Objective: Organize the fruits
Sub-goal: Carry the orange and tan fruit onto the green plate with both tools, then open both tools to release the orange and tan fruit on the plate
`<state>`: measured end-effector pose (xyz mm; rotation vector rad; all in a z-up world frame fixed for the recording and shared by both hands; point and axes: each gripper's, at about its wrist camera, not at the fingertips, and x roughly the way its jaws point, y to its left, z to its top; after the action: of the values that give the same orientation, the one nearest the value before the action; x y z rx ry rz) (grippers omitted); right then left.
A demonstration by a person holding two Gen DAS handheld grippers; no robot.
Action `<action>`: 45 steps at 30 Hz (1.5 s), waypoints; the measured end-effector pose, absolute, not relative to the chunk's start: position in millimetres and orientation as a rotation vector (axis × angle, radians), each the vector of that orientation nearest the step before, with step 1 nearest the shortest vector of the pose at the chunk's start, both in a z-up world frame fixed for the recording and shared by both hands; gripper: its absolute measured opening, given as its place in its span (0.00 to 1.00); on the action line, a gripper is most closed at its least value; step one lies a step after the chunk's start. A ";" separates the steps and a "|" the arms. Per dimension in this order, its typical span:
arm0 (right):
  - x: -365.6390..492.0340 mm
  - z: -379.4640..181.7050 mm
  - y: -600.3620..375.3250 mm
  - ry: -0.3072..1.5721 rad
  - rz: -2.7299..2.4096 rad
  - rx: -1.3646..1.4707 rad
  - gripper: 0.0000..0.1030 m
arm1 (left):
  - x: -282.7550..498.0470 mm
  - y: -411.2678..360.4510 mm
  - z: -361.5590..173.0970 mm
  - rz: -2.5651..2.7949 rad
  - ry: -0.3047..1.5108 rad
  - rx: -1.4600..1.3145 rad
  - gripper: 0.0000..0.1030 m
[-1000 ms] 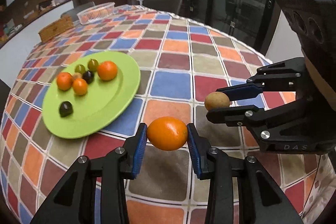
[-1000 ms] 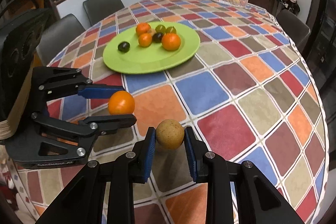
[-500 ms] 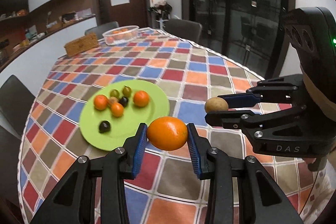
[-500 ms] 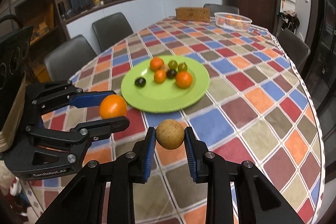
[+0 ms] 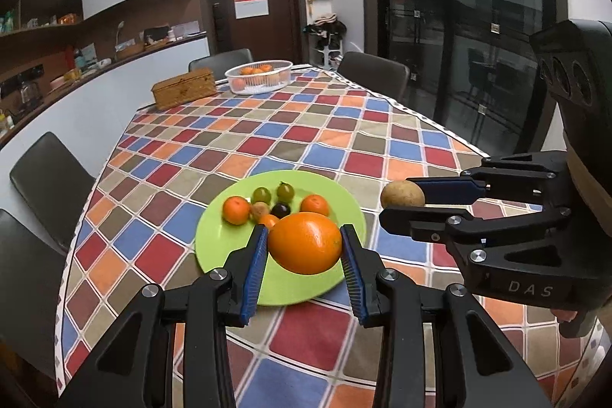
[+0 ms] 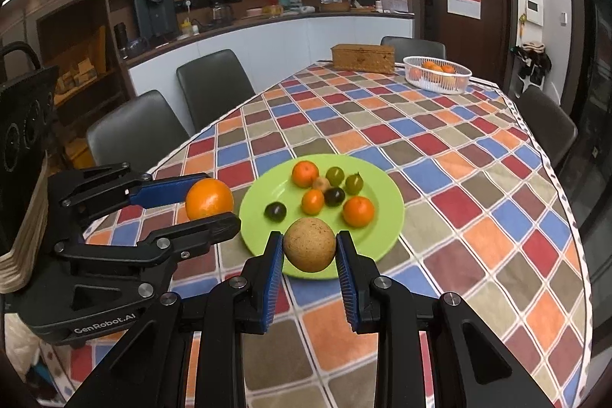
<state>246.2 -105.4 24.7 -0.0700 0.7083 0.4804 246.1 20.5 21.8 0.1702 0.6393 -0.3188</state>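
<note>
My left gripper (image 5: 304, 243) is shut on a large orange (image 5: 305, 242), held above the near part of a green plate (image 5: 222, 247). My right gripper (image 6: 309, 245) is shut on a round brown fruit (image 6: 309, 244), held above the plate's near rim (image 6: 386, 228). The plate holds several small fruits: orange ones (image 6: 305, 173), green ones (image 6: 335, 175) and dark ones (image 6: 275, 211). Each gripper shows in the other's view: the right one with the brown fruit (image 5: 402, 194), the left one with the orange (image 6: 209, 198).
The table has a checked cloth (image 5: 344, 140). At its far end stand a white basket of oranges (image 5: 258, 76) and a wicker box (image 5: 183, 88). Dark chairs (image 6: 214, 83) line the sides. A counter with shelves runs along the left wall.
Both grippers have risen and tilted up with their fruits held; the plate now sits lower and nearer the centre of each view, and more of the room shows.
</note>
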 end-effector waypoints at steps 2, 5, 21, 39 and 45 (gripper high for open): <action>253.6 24.8 -100.5 0.710 0.478 -0.073 0.28 | 251.7 25.2 21.3 -0.310 0.642 0.165 0.36; 262.2 22.9 -95.6 0.717 0.475 -0.077 0.28 | 263.1 31.9 18.7 -0.299 0.654 0.153 0.36; 328.6 -13.0 -73.5 0.827 0.452 -0.039 0.28 | 341.2 58.2 -21.5 -0.258 0.772 0.128 0.36; 371.6 -59.2 -60.2 0.975 0.429 -0.058 0.28 | 387.3 69.4 -69.3 -0.234 0.928 0.107 0.36; 371.8 -62.1 -61.9 0.965 0.422 -0.057 0.30 | 381.9 68.2 -66.3 -0.229 0.909 0.104 0.45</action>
<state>371.7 -61.9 -62.1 -0.0571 0.9652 0.4218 381.9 68.2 -66.3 0.1038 0.9085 -0.2288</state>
